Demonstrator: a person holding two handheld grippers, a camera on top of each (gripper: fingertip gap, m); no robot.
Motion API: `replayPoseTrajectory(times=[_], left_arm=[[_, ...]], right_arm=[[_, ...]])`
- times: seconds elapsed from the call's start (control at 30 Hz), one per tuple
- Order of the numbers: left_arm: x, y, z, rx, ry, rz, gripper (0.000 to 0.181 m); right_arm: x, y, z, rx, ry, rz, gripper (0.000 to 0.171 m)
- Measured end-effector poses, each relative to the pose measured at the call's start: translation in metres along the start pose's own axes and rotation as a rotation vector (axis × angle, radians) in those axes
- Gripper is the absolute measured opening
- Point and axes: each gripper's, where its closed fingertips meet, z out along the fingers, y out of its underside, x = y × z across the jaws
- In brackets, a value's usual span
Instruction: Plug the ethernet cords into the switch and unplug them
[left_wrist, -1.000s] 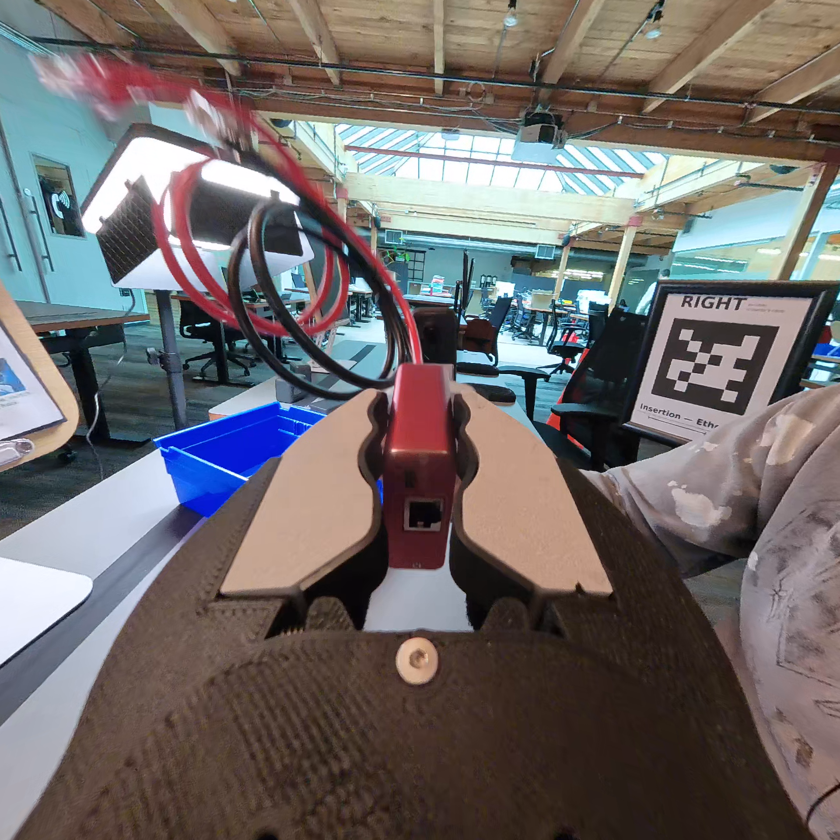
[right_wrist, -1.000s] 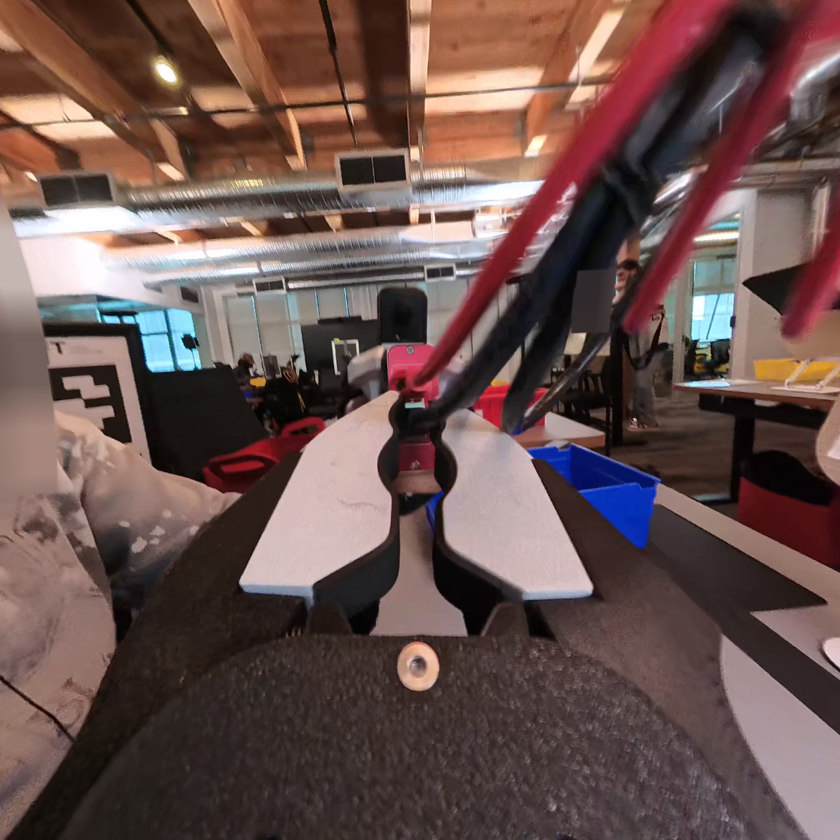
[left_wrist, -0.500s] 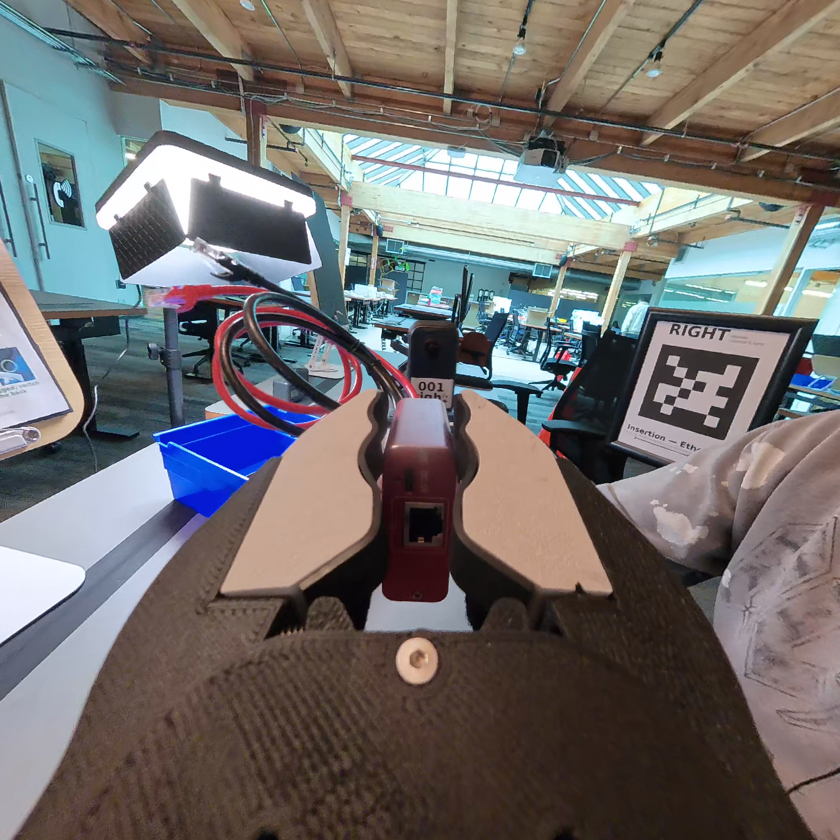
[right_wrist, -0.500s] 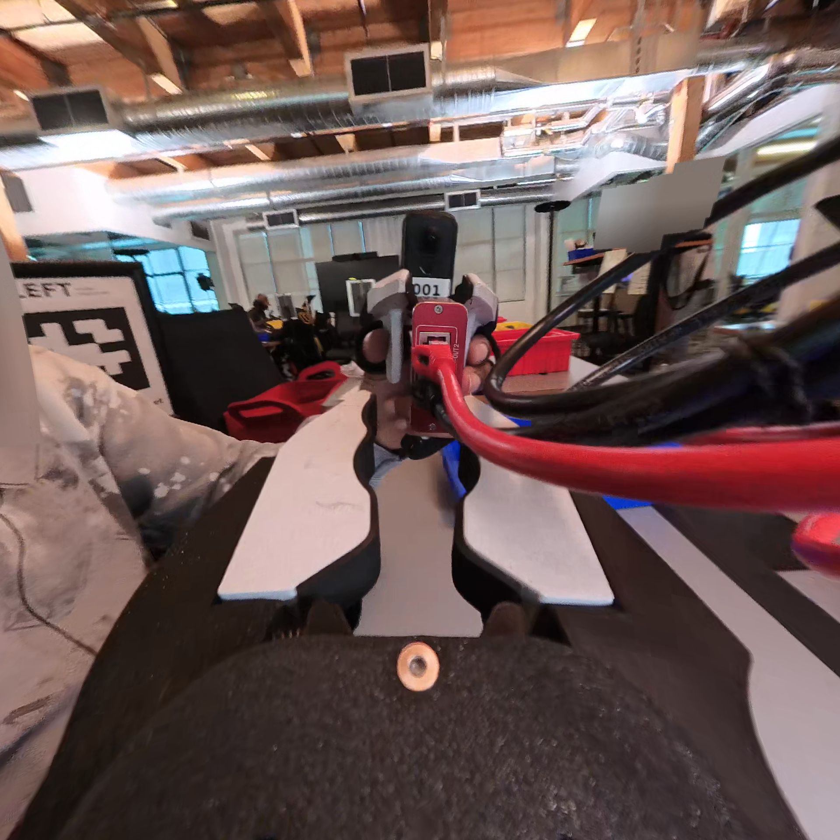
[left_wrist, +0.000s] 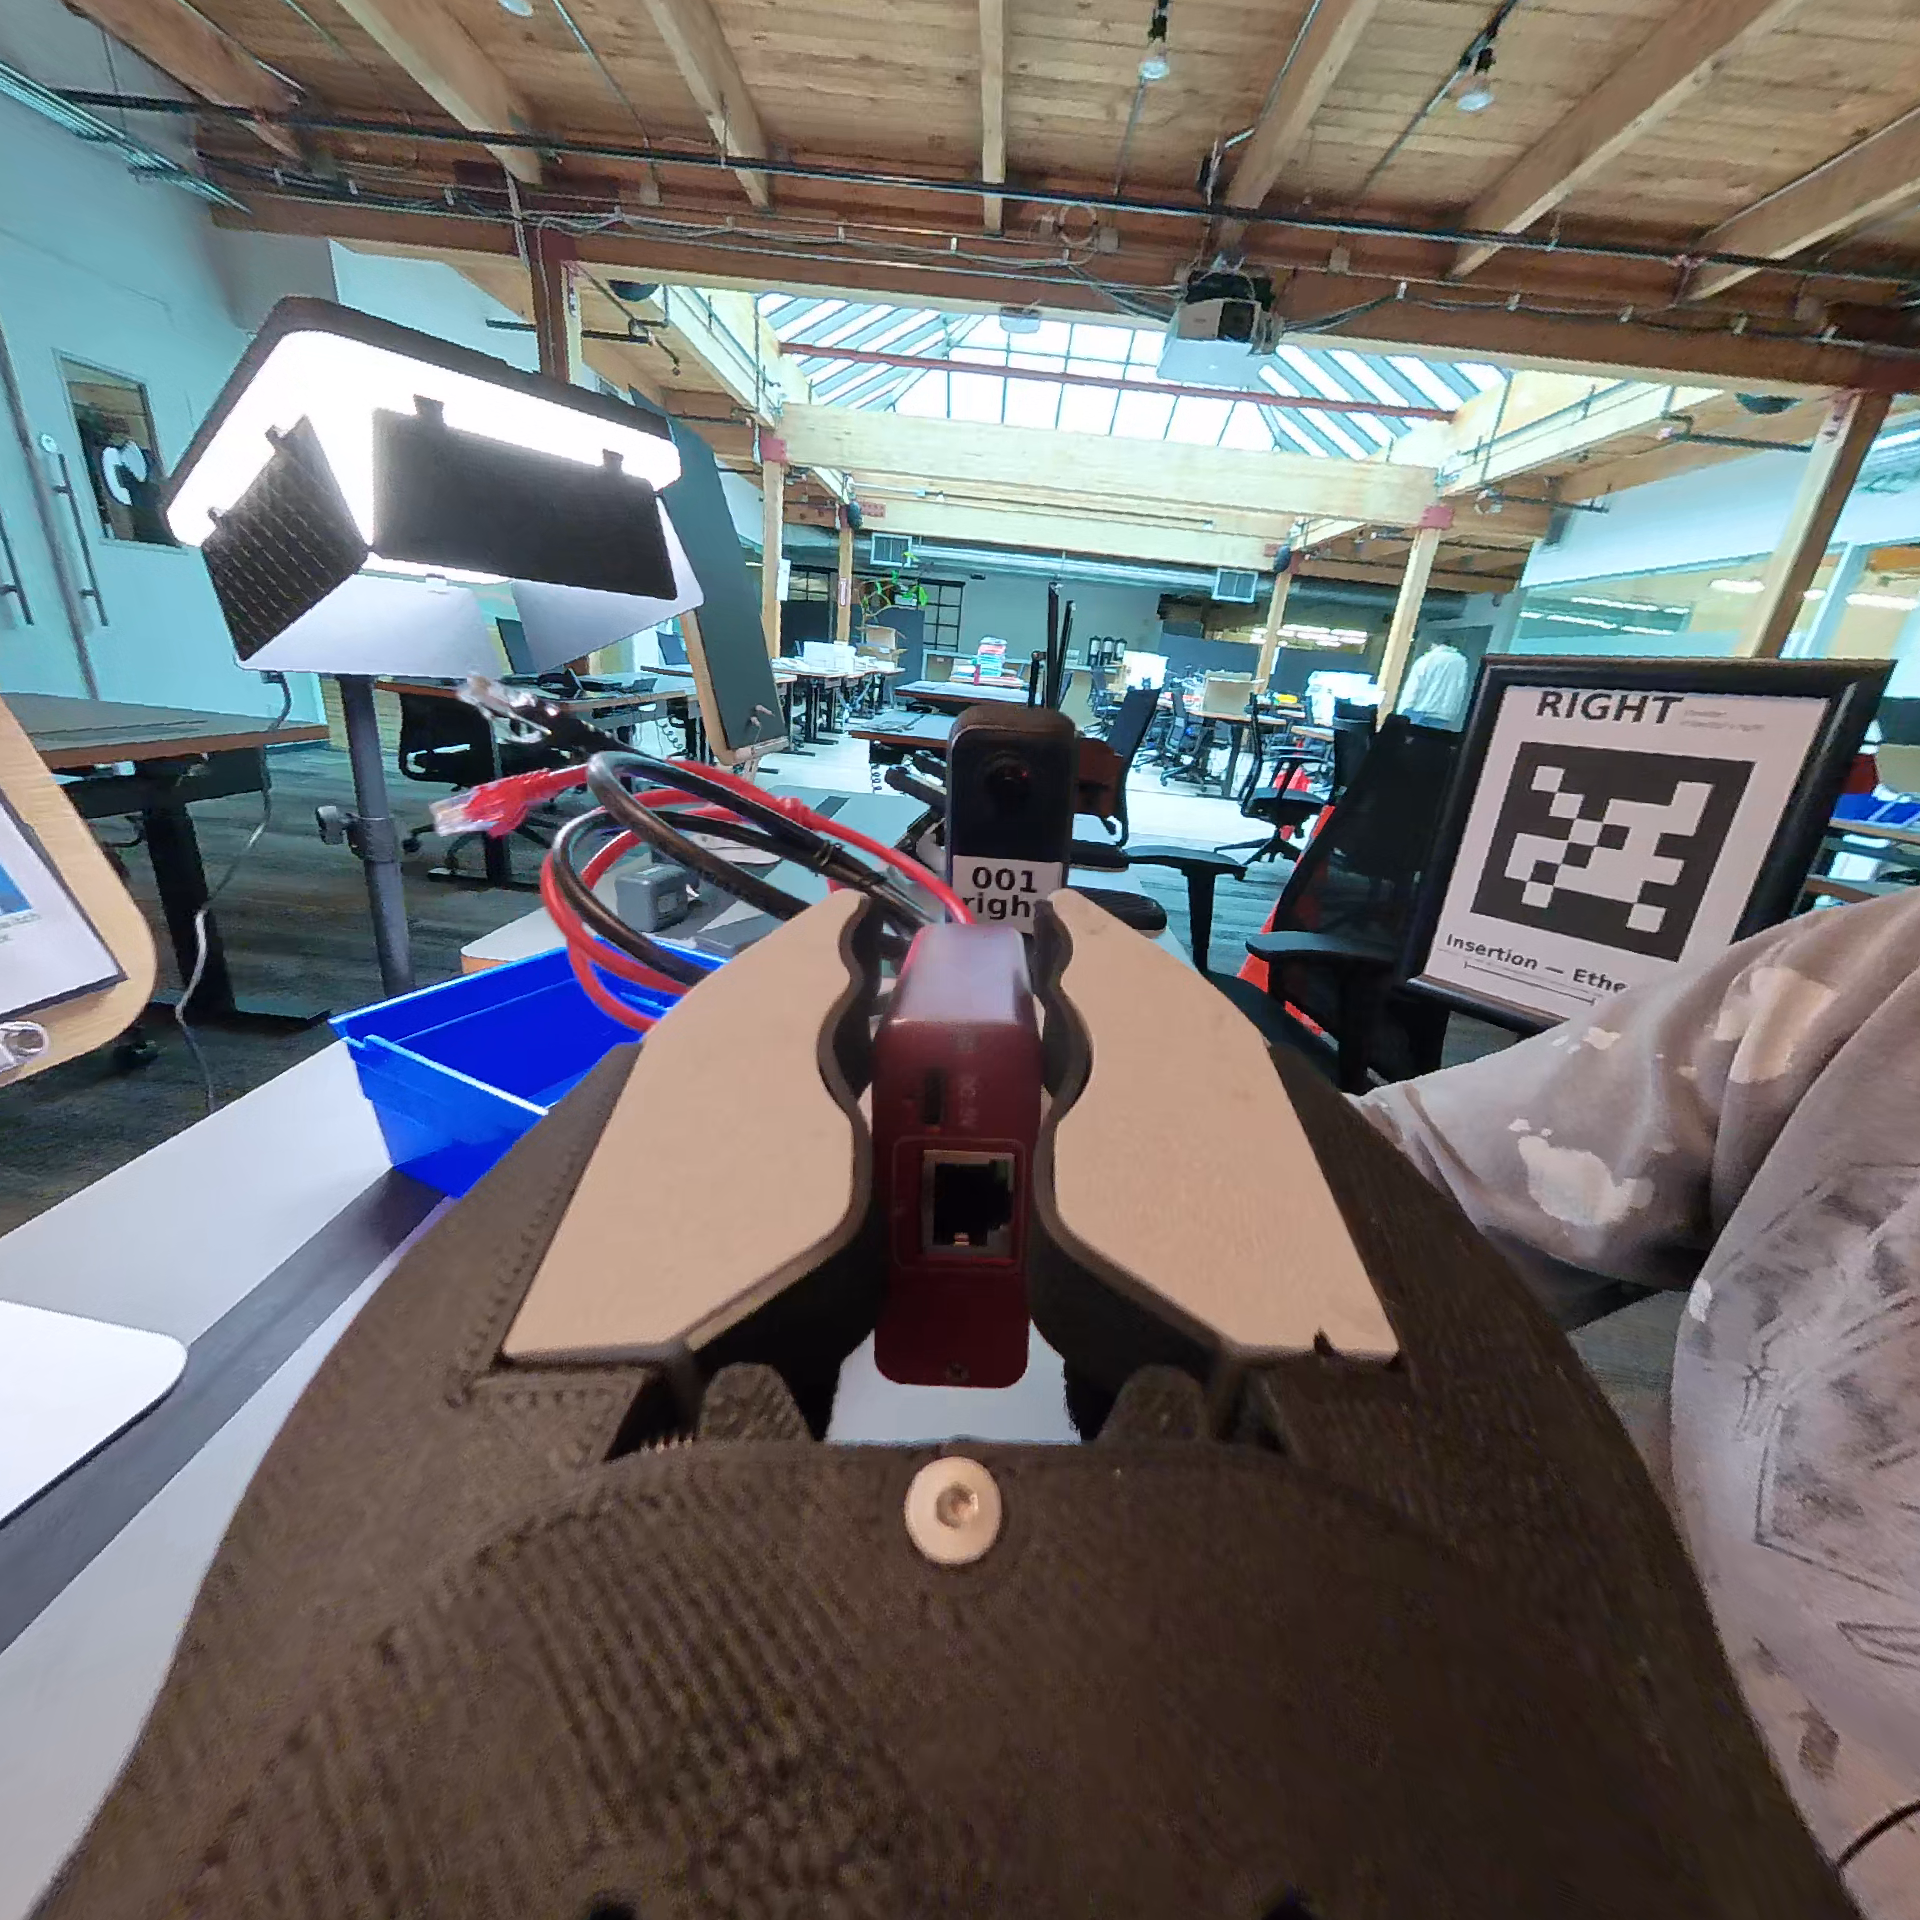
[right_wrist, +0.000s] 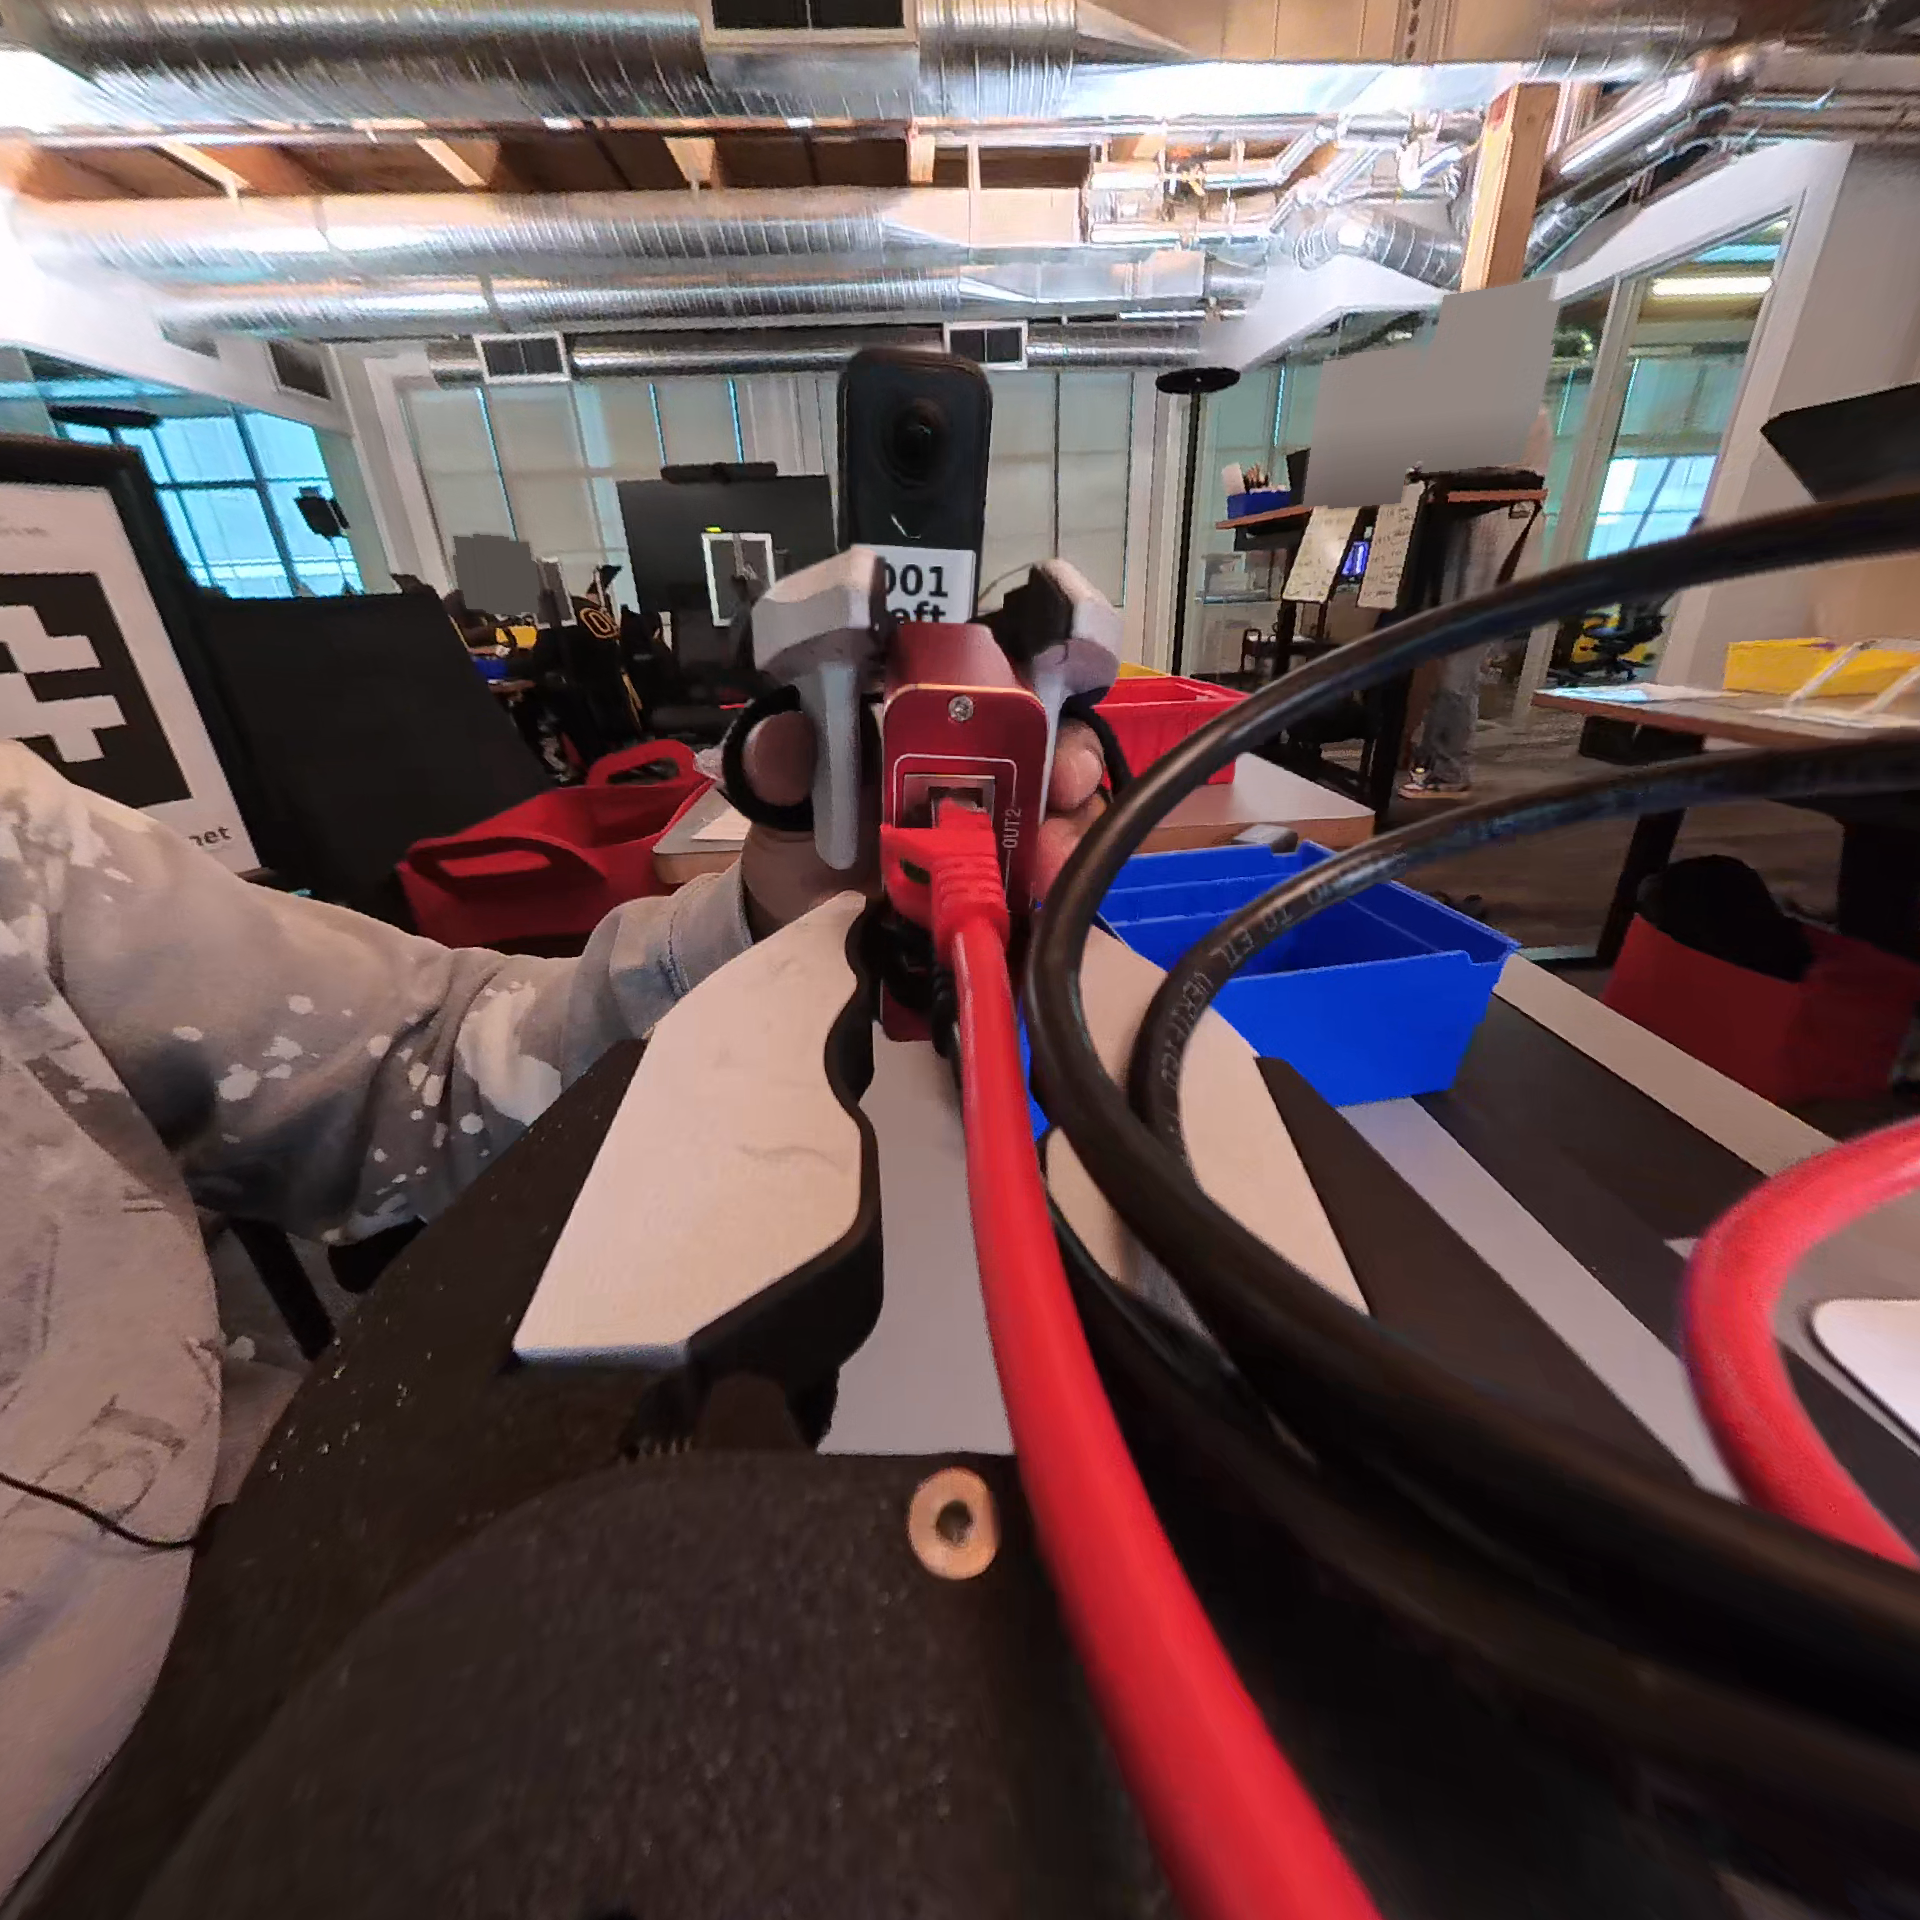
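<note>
Red metal switch (left_wrist: 956, 1153) clamped upright between the left gripper (left_wrist: 956, 997) fingers; red cord (right_wrist: 997, 1143) seated in its far port.

Right gripper (right_wrist: 951, 997) closed down on the cord just behind the plug (right_wrist: 951, 862), directly facing the switch and nearly touching it; cord's long axis in line with the port, straight back along the right fingers, so a pull would run along that line; near port (left_wrist: 966, 1200) empty; black cord (right_wrist: 1351, 1039) looped to the right, free ends loose; actual pad contact on the cord hidden beneath it; latch tab not discernible.
</note>
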Motion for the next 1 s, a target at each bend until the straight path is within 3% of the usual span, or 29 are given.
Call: replayPoseTrajectory(times=[0.13,0.27,0.4,0.5,0.7,1.0], left_arm=[[0.001,0.004,0.001,-0.028,-0.019,0.057,0.030],[0.004,0.015,0.002,-0.114,0.008,0.060,0.046],[0.007,0.025,0.006,-0.151,0.032,0.071,0.032],[0.006,0.026,0.008,-0.139,0.045,0.040,0.031],[0.000,0.018,0.007,-0.022,0.060,-0.026,0.030],[-0.001,0.021,0.005,-0.032,0.069,-0.050,0.031]], right_arm=[[-0.001,-0.003,-0.003,0.007,-0.021,0.021,0.026],[0.000,-0.013,-0.010,0.036,-0.037,0.070,0.026],[-0.005,-0.003,-0.012,-0.094,-0.052,0.059,0.027],[-0.003,-0.004,-0.015,-0.130,-0.029,0.044,0.026],[0.002,-0.019,-0.025,-0.092,0.019,0.018,0.025],[-0.001,-0.015,-0.027,-0.126,-0.014,0.032,0.017]])
